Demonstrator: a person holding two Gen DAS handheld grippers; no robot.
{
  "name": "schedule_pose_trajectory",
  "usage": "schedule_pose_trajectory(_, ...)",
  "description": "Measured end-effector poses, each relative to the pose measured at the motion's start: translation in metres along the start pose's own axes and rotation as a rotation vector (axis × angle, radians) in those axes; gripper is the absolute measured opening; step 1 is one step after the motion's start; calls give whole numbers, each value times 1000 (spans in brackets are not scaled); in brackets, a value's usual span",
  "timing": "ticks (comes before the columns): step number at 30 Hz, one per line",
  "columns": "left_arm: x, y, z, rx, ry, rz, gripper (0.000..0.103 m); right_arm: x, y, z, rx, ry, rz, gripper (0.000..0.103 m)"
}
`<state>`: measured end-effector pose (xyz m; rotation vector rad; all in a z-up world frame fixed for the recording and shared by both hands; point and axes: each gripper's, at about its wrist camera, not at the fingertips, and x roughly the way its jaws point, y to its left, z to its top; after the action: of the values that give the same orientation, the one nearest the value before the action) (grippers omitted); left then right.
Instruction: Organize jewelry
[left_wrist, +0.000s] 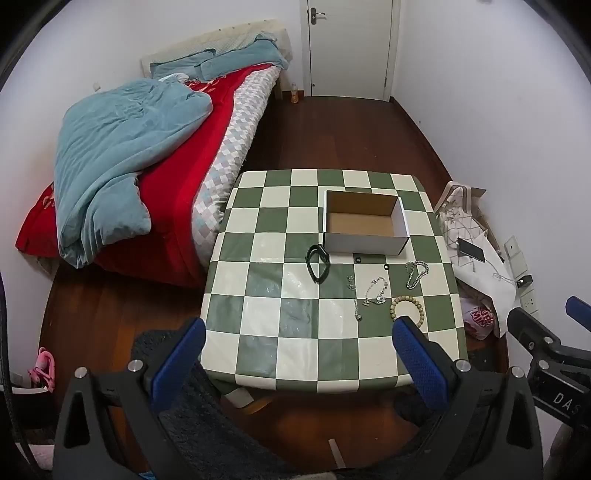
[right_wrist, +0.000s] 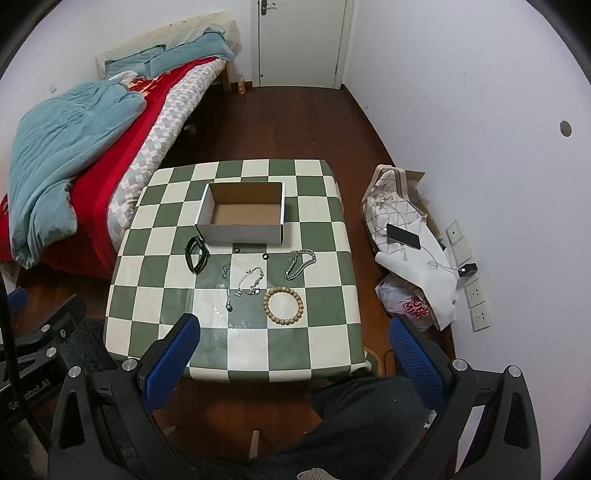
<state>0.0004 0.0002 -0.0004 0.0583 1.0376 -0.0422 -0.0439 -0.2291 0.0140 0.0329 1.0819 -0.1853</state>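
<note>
Fingers: both pairs spread as wide as they go, blue pads (left_wrist: 177, 363) bare, nothing between them. Left gripper (left_wrist: 299, 354) and right gripper (right_wrist: 295, 354) both hang above the near edge of the table (right_wrist: 325, 343), tilted steeply down, touching nothing.

Table: green-and-cream check cover, glossy.

Box (right_wrist: 242, 216): open cardboard, white outside, brown inside, nothing in it; sits toward the far edge, about midway between the side edges.

Jewelry, all lying on the table on the near side of the box:
- dark bangle (right_wrist: 195, 254), just off the box's near left corner;
- two small dark rings (right_wrist: 236, 250) and (right_wrist: 265, 256), close to the box's near wall;
- heavy silver chain (right_wrist: 300, 263), toward the right edge;
- thin silver charm bracelet (right_wrist: 251, 281), mid-table;
- small silver pieces (right_wrist: 225, 271) (too small to tell what kind);
- fine chain with pendant (right_wrist: 229, 301), nearest the near edge;
- wooden bead bracelet (right_wrist: 283, 306), just right of the charm bracelet, apart from it.

Surroundings: bed (left_wrist: 162, 192) with red cover and blue quilt beyond the left edge; bags (right_wrist: 406, 236) with a phone on top, on the floor to the right.
</note>
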Motion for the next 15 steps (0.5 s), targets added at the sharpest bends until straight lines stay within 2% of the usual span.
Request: schedule_pose_trajectory(15,0,-1,0,9,-8,13,103,2,2,-3,-5,6,-6,103)
